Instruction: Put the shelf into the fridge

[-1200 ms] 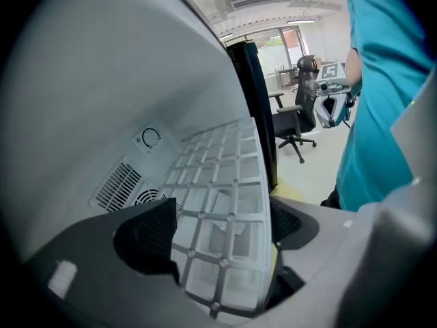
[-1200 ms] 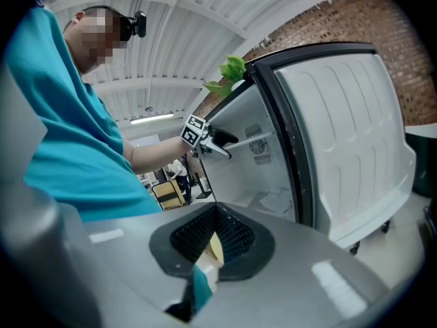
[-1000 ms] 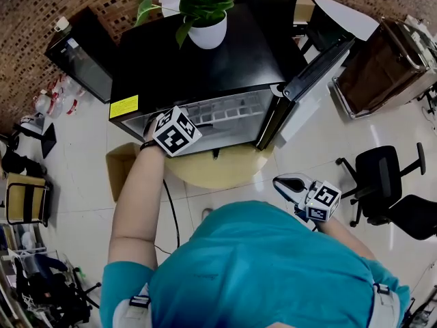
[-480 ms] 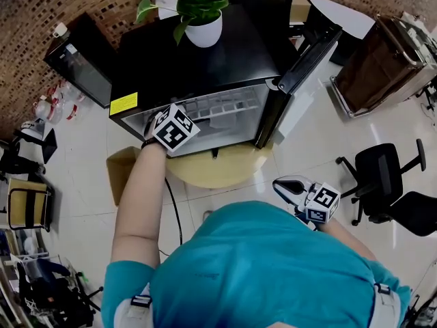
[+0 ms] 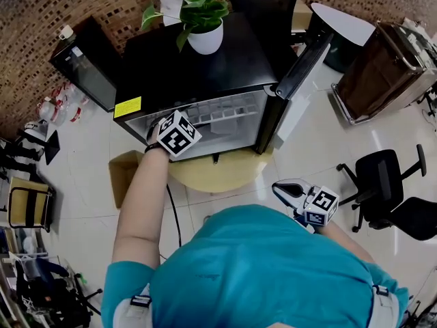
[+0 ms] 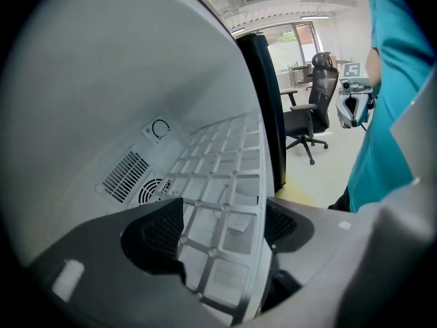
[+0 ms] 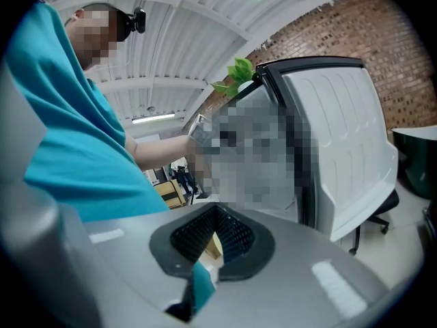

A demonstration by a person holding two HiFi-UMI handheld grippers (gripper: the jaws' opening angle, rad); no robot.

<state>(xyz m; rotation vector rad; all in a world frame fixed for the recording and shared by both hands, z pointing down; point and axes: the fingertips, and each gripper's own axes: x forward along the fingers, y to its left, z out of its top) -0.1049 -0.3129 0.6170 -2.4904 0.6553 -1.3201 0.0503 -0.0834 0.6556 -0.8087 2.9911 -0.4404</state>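
A black fridge (image 5: 198, 60) stands on a round wooden table (image 5: 222, 173) in the upper middle of the head view. Its door (image 5: 304, 60) is swung open to the right, and a potted plant (image 5: 205, 33) sits on its top. The white grid shelf (image 6: 225, 183) lies inside the fridge cavity, running from the front opening toward the back wall with its round vent (image 6: 147, 191).

The left gripper (image 6: 222, 231) reaches into the left side of the opening, pointing downward. Its jaws are spread wide, having just closed a little. The shelf passes between them, its right edge just beside the right pad, and the pads do not pinch it.

The right gripper (image 7: 217, 217) is held well away from the fridge, at the lower right of the head view, beside the person's teal shirt (image 5: 259, 272). Its jaws are pressed together at the tips with nothing between them. A black office chair (image 5: 379, 176) stands on the floor at the right.
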